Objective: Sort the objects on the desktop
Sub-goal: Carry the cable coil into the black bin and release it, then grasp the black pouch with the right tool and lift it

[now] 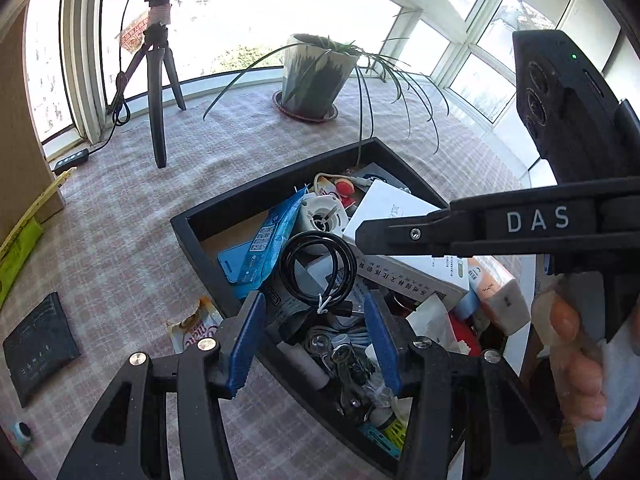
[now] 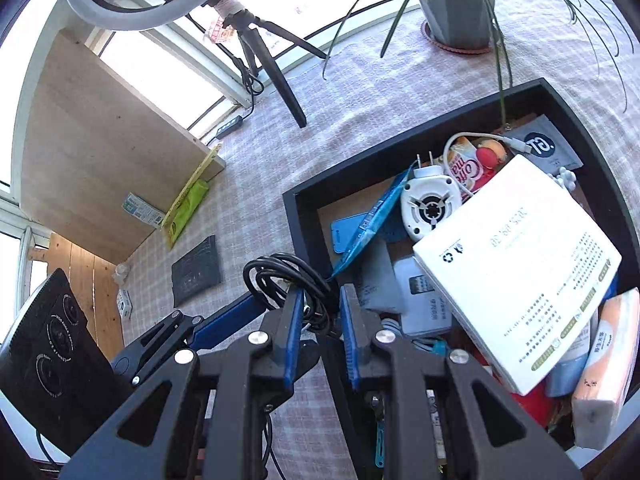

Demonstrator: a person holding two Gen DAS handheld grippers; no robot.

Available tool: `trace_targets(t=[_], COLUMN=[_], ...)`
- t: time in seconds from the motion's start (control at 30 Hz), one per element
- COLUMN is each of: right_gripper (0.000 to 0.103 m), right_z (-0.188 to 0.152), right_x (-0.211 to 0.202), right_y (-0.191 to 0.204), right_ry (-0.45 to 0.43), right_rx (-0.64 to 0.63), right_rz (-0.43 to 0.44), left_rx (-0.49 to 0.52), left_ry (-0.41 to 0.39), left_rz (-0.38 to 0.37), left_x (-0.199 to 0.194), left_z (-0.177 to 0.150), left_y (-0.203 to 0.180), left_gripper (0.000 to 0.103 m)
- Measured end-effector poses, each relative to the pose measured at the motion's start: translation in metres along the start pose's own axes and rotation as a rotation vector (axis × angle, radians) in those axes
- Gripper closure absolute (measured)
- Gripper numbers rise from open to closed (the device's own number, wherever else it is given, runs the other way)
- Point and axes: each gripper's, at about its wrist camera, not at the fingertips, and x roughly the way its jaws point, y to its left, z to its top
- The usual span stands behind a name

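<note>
A black tray point(image 1: 208, 216) point(image 2: 320, 188) on the checked tablecloth holds many objects: a white box point(image 1: 400, 248) point(image 2: 520, 256), a blue packet point(image 1: 268, 240) point(image 2: 368, 224), a white round device point(image 1: 322, 212) point(image 2: 430, 204). A coiled black cable point(image 1: 318, 268) point(image 2: 288, 284) hangs above the tray. My right gripper point(image 2: 320, 312) is shut on the cable's lower part; its arm crosses the left wrist view. My left gripper point(image 1: 316, 320) is open, its blue pads on either side of the cable's lower end.
A potted plant point(image 1: 316, 72) point(image 2: 456, 4) and a ring-light tripod point(image 1: 158, 92) point(image 2: 272, 64) stand at the back. A dark pouch point(image 1: 38, 344) point(image 2: 196, 268), a snack packet point(image 1: 192, 328) and a green packet point(image 2: 188, 208) lie left of the tray. A wooden board point(image 2: 100, 152) leans at left.
</note>
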Motion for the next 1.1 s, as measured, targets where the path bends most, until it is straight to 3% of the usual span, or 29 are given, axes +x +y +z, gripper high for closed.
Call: trace_targets(t=[0.17, 0.37, 0.43, 0.73, 0.87, 1.1], right_gripper=[0.081, 0.065, 0.065, 0.059, 0.059, 0.059], right_z=[0.002, 0.001, 0.002, 0.005, 0.002, -0.003], right_x=[-0.015, -0.012, -0.005, 0.056, 0.086, 0.134], right_y=[-0.011, 0.023, 0.039, 0.110, 0.139, 0.185], right_ry=[-0.047, -0.070, -0.077, -0.005, 0.010, 0.060], right_rx=[-0.017, -0.130, -0.172, -0.319, -0.384, -0.499], right_rz=[-0.039, -0.032, -0.031, -0.030, -0.069, -0.104], left_rx=[-0.022, -0.123, -0.169, -0.333, -0.399, -0.500], left_ry=[0.000, -0.007, -0.012, -0.018, -0.009, 0.020], left_rz=[0.048, 0.139, 0.168, 0.319, 0.379, 0.400], left_x=[-0.010, -0.030, -0.041, -0.080, -0.088, -0.088], left_z=[-0.009, -0.019, -0.025, -0.054, -0.065, -0.083], left_y=[0.014, 0.062, 0.084, 0.177, 0.211, 0.255], left_gripper=[0.055, 0.055, 0.055, 0.051, 0.043, 0.036])
